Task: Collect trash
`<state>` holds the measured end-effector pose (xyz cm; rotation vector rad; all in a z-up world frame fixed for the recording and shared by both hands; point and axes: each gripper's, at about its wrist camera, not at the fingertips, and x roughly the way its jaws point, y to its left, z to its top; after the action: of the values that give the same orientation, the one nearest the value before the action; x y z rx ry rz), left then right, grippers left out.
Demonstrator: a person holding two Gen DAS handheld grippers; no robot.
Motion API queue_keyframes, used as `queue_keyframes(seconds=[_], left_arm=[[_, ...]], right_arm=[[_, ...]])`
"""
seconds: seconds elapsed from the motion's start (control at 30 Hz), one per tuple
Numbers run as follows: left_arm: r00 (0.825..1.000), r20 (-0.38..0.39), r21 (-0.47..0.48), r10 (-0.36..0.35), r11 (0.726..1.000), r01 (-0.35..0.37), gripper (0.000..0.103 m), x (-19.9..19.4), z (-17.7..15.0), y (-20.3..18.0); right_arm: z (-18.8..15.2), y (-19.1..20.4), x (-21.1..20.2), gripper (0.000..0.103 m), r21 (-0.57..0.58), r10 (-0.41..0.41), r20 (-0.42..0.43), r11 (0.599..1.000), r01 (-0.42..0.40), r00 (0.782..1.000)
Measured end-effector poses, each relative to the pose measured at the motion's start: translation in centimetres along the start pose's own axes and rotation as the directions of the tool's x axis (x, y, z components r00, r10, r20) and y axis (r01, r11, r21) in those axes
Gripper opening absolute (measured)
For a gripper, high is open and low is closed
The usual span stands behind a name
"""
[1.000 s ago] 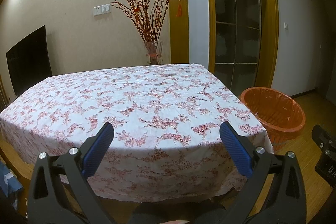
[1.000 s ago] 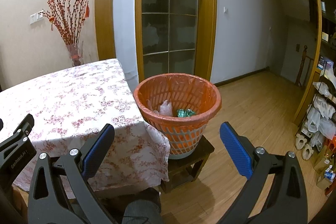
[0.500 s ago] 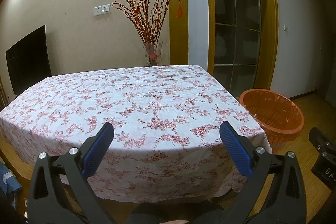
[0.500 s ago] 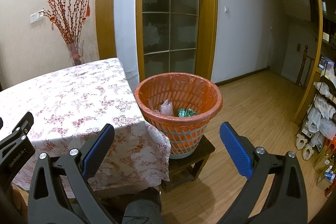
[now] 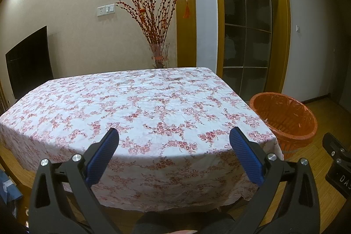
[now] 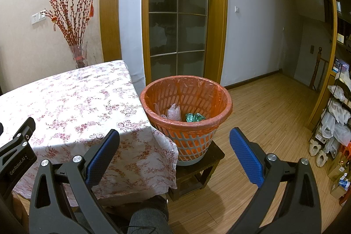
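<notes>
Trash sits already in the basket (image 6: 186,102): a clear crumpled plastic wrapper (image 6: 174,111) and a green wrapper (image 6: 194,117) lie on its floor, inside an orange liner bag that folds over the rim. The basket stands on a small dark stool (image 6: 198,166) just beside the right edge of the surface (image 5: 136,106), which wears a flowered cloth and shows no loose item anywhere on it.

Both tools are spread wide and grip nothing. The left tool (image 5: 174,154) hangs over the near edge of the surface, facing the far wall; the right tool (image 6: 174,154) points toward the basket, with the left tool's body visible at the near left of its view.

Judging from this, the collecting looks close to finished or finished. The sensible step now is a check: sweep the left tool's view slowly across the cloth, since the busy pattern could hide a small scrap. If something turns up, come down on it with the fingers wide, pinch only the scrap and not the cloth, and release it well inside the rim so the liner is not dragged off.
</notes>
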<state>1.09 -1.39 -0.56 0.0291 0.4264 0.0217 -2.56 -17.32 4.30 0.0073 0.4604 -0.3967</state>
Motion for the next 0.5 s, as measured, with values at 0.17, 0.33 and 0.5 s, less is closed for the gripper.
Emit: queue_keyframes(seconds=[0.17,0.33,0.5], left_arm=[[1.0,-0.002,0.001,-0.003,1.0,0.003,0.099,0.03,-0.02,-0.01],[1.0,-0.003,0.001,-0.004,1.0,0.004,0.099,0.02,-0.04,-0.09],[1.0,-0.004,0.001,-0.005,1.0,0.005,0.099,0.02,-0.03,-0.06]], right_arm=[[0.02,-0.01,0.01,0.099,0.0,0.0,-0.001,1.0,0.0,1.0],[0.05,-0.06,0.02,0.099,0.0,0.001,-0.001,1.0,-0.001,1.0],[0.07,-0.06,-0.02,0.099,0.001,0.0,-0.001,1.0,0.0,1.0]])
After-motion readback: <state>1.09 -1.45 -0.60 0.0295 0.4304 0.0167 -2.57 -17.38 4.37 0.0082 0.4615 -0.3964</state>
